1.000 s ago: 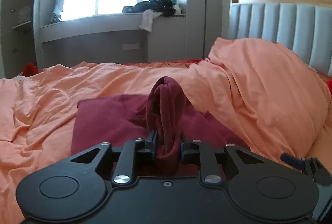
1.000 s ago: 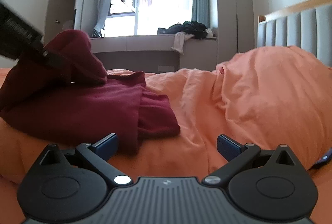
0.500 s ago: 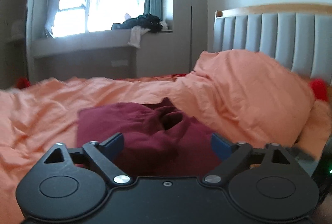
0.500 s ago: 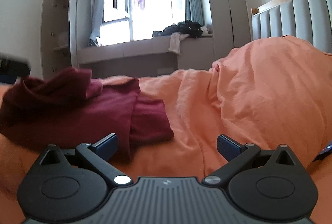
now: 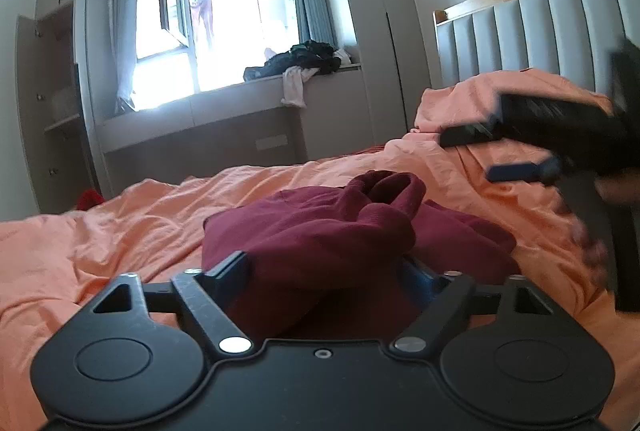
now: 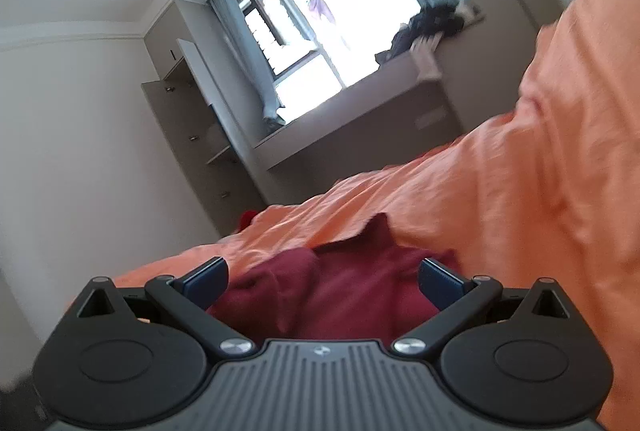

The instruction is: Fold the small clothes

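Observation:
A dark red garment (image 5: 332, 235) lies bunched and partly folded on the orange bedsheet (image 5: 120, 231). My left gripper (image 5: 326, 271) is open, its jaws wide apart on either side of the garment's near edge. My right gripper (image 6: 322, 277) is open too, tilted, just above the same garment (image 6: 340, 291). The right gripper also shows blurred in the left wrist view (image 5: 560, 147), raised at the right above the sheet.
A grey padded headboard (image 5: 540, 31) stands at the right with a heap of orange bedding (image 5: 480, 99) before it. A window bench with dark clothes (image 5: 300, 59) lies beyond the bed. A cupboard (image 5: 52, 111) stands at the left.
My left gripper opened and let go of the garment's fold, which dropped onto the pile. My right gripper lifted, tilted and swung over toward the garment.

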